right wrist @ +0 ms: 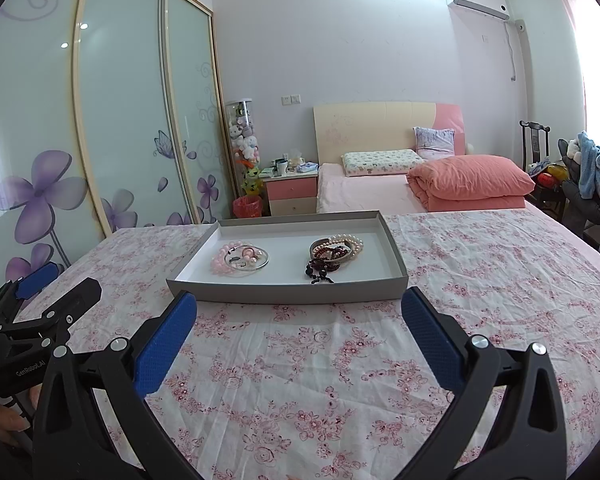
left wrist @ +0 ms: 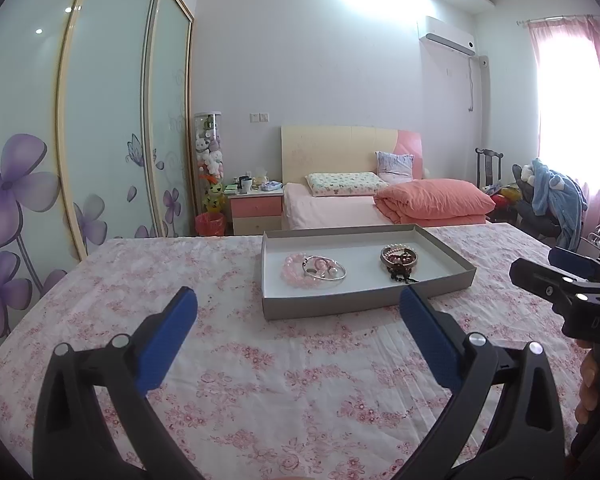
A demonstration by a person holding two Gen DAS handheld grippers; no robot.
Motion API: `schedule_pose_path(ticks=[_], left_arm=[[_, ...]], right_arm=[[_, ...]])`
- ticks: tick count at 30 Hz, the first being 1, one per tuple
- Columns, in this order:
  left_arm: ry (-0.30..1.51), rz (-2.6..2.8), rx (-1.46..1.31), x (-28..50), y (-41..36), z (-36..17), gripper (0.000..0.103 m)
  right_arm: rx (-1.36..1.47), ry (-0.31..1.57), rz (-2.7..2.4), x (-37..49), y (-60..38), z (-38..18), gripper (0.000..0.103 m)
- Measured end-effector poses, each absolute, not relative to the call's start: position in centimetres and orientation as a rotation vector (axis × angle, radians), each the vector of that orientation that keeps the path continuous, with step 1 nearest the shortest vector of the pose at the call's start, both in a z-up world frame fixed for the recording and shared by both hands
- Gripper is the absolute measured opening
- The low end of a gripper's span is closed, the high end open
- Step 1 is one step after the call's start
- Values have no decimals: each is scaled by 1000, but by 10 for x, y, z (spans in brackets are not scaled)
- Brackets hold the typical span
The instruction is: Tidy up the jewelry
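From the left wrist view, the left gripper [left wrist: 298, 306] is hovering with its blue-padded jaws spread wide over the pink floral bedspread [left wrist: 260, 380]. At twelve o'clock, a shallow grey cardboard tray [left wrist: 364, 304] is lying on it, holding a pink bead and silver bangle cluster [left wrist: 313, 270] and, apart at its three o'clock, a dark bead and pearl bracelet pile [left wrist: 400, 262]. The right gripper [left wrist: 560, 280] is intruding at three o'clock.

From the right wrist view, the right gripper [right wrist: 299, 306] is likewise gaping wide just short of the tray [right wrist: 288, 292]; nothing is blocking it. The left gripper [right wrist: 56, 284] is showing at nine o'clock.
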State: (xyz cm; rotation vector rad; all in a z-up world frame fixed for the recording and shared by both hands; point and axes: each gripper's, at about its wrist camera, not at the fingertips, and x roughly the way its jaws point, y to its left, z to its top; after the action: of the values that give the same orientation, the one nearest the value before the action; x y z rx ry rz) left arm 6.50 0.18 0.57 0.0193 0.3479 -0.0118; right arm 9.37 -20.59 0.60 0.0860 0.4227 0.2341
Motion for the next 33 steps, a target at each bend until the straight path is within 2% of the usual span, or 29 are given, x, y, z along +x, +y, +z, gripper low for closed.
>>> schedule_pose_path(ticks=[33], left_arm=[[353,-13,17,65,0,4,99]], right_arm=[[91,433,238,92,-206,0,101]])
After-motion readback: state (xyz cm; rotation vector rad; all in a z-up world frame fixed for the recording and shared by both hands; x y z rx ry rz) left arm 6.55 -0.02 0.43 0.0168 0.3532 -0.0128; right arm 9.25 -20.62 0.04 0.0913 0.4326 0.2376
